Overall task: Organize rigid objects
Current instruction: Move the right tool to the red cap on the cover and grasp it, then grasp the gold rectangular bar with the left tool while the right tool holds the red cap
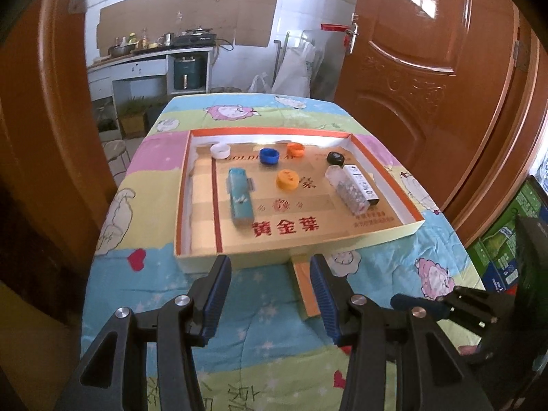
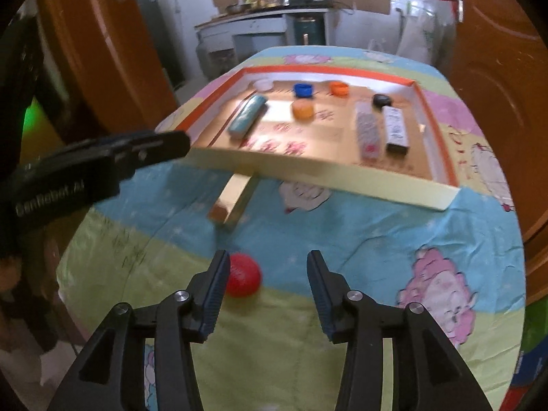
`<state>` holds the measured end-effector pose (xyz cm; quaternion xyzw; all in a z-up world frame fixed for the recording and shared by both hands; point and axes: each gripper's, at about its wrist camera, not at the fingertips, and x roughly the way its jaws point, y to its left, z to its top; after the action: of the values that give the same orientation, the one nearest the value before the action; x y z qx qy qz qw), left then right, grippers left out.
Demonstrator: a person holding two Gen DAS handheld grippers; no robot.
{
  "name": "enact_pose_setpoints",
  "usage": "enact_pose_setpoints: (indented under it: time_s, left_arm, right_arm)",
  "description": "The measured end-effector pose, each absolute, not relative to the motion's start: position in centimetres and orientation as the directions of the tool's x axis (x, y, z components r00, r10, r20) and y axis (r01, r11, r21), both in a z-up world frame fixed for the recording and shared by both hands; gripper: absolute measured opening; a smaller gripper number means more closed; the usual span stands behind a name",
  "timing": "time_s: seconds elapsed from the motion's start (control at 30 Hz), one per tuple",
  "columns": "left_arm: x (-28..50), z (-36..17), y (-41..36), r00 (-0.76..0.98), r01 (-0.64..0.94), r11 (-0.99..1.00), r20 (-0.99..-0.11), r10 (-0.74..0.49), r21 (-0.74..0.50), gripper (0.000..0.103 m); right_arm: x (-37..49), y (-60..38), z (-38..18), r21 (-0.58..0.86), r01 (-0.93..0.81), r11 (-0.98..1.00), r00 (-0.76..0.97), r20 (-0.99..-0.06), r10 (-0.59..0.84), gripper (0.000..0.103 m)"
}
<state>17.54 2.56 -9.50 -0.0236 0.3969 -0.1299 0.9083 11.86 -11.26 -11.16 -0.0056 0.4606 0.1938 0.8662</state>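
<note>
A shallow cardboard tray (image 1: 308, 244) lies on the cartoon-print cloth. It holds a white cap (image 1: 220, 150), a blue cap (image 1: 269, 156), two orange caps (image 1: 296, 149) (image 1: 287, 179), a black cap (image 1: 335, 158), a teal box (image 1: 239, 197), a clear studded box (image 1: 347, 188) and a white-and-black box (image 1: 362, 183). My left gripper (image 1: 270, 263) is open over the cloth just before the tray's front wall, with nothing between its fingers. My right gripper (image 2: 268, 257) is open; a red cap (image 2: 243, 279) rests on the cloth between its fingers, close against the left one.
A narrow tan cardboard piece (image 1: 306, 287) sticks out from the tray's front wall. Brown wooden doors (image 1: 428, 85) flank the table on both sides. A stool (image 1: 116, 150) stands at the left, a green carton (image 1: 507, 239) at the right, a kitchen counter (image 1: 150, 58) behind.
</note>
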Motion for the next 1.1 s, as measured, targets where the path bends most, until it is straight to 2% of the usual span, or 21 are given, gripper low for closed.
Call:
enact_pose_setpoints:
  time_s: [0.3,0.33,0.4,0.67,0.9,0.93,1.0,1.1]
  left_arm:
    - [17.0,-10.0,3.3,0.646,0.201,0.967,-0.721,-0.251,-0.156,0.048]
    - [17.0,-10.1,3.3,0.644,0.202,0.967,-0.722,-0.252,-0.157,0.048]
    - [17.0,-10.2,3.2,0.64,0.205,0.966,-0.725,-0.255,-0.159,0.048]
    - [17.7,-11.5,-0.3,0.591,0.278,0.948,-0.751,-0.295,-0.154,0.048]
    - [19.3,-13.4,-3.0,0.567,0.266,0.956,-0.782,-0.259,-0.124,0.048]
    - [19.5,-13.7,-3.3,0.565,0.255,0.96,-0.788,-0.245,-0.116,0.047]
    - [19.8,-14.4,-3.4,0.557,0.232,0.967,-0.801,-0.222,-0.107,0.034]
    - [20.0,-15.1,-3.4,0.547,0.208,0.973,-0.812,-0.203,-0.103,0.026]
  right_arm:
    - [11.2,-8.7,-12.9,0.085,-0.409,0.909,0.496,-0.815,0.299,0.048]
    - [11.1,-8.5,-13.0,0.07,-0.41,0.909,0.5,-0.816,0.289,0.046]
    - [10.9,-8.3,-13.0,0.043,-0.415,0.909,0.51,-0.816,0.272,0.031]
    - [10.5,-9.9,-11.8,0.053,-0.381,0.923,0.541,-0.797,0.269,0.031]
    - [9.6,-12.4,-10.8,0.059,-0.329,0.943,0.577,-0.778,0.249,0.031]
    - [9.6,-12.7,-10.8,0.061,-0.323,0.944,0.577,-0.778,0.248,0.031]
    - [9.6,-13.3,-10.9,0.066,-0.312,0.948,0.579,-0.778,0.244,0.031]
    - [9.6,-14.0,-11.1,0.075,-0.298,0.952,0.581,-0.777,0.243,0.031]
